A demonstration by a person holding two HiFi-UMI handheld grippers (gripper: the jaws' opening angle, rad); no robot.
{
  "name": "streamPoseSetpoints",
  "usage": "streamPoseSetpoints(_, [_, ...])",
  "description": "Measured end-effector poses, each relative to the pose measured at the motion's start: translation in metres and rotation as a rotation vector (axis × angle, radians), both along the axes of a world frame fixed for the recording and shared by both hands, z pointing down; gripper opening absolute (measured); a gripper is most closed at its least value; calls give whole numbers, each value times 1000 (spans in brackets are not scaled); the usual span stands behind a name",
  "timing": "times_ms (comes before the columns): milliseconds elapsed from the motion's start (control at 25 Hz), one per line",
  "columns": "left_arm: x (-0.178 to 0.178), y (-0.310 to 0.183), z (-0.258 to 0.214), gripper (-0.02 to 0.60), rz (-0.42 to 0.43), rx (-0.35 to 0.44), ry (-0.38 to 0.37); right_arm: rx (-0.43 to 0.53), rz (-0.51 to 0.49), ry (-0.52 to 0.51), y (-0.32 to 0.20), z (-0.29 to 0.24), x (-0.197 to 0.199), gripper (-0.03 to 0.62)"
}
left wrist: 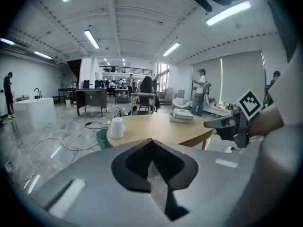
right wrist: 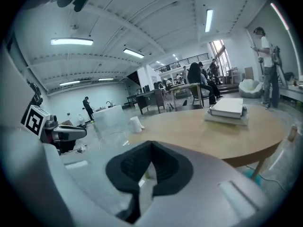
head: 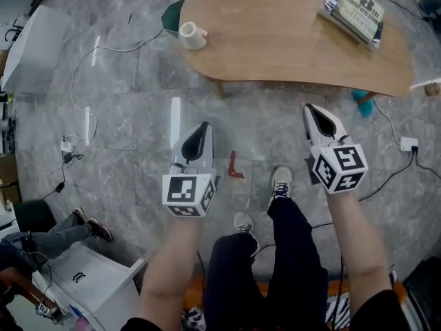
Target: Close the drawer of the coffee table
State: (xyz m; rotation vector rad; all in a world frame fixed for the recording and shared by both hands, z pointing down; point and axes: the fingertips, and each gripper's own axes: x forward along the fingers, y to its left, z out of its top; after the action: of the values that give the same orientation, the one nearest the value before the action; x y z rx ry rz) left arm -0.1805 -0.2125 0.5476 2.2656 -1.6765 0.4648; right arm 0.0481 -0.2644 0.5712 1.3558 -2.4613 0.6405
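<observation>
The coffee table [head: 289, 47] is a kidney-shaped wooden top at the far side of the grey stone floor. No drawer shows in any view. My left gripper [head: 204, 125] hangs shut and empty over the floor, short of the table's near edge. My right gripper [head: 310, 107] is also shut and empty, slightly closer to that edge. In the left gripper view the jaws [left wrist: 151, 141] meet at a point aimed at the table [left wrist: 161, 129]. The right gripper view shows the same closed jaws [right wrist: 150, 144] before the table [right wrist: 199, 131].
A white cup [head: 191, 35] and a stack of books [head: 355, 12] rest on the table. A teal bin [head: 172, 16] stands behind it. Cables and a white adapter [head: 408, 143] lie on the floor. A seated person's legs [head: 69, 229] and a white box [head: 96, 281] are at lower left.
</observation>
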Motion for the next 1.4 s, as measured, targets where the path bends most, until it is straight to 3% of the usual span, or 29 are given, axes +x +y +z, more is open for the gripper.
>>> streamPoseSetpoints(200, [15, 55, -109, 6, 23, -22, 52, -35, -1, -34, 47, -100, -2, 2])
streamPoseSetpoints(400, [20, 104, -198, 5, 59, -5, 98, 1, 1, -60, 102, -194, -6, 2])
streamPoseSetpoints(640, [30, 180, -272, 5, 183, 19, 97, 53, -22, -110, 185, -288, -27, 2])
streamPoseSetpoints(760, [35, 213, -297, 5, 226, 39, 118, 80, -32, -130, 223, -318, -35, 2])
streamPoseSetpoints(1000, [48, 284, -324, 5, 314, -8, 248, 87, -75, -147, 302, -352, -51, 2])
streamPoseSetpoints(1400, [65, 357, -344, 5, 405, -51, 310, 74, -209, -94, 388, -393, -60, 2])
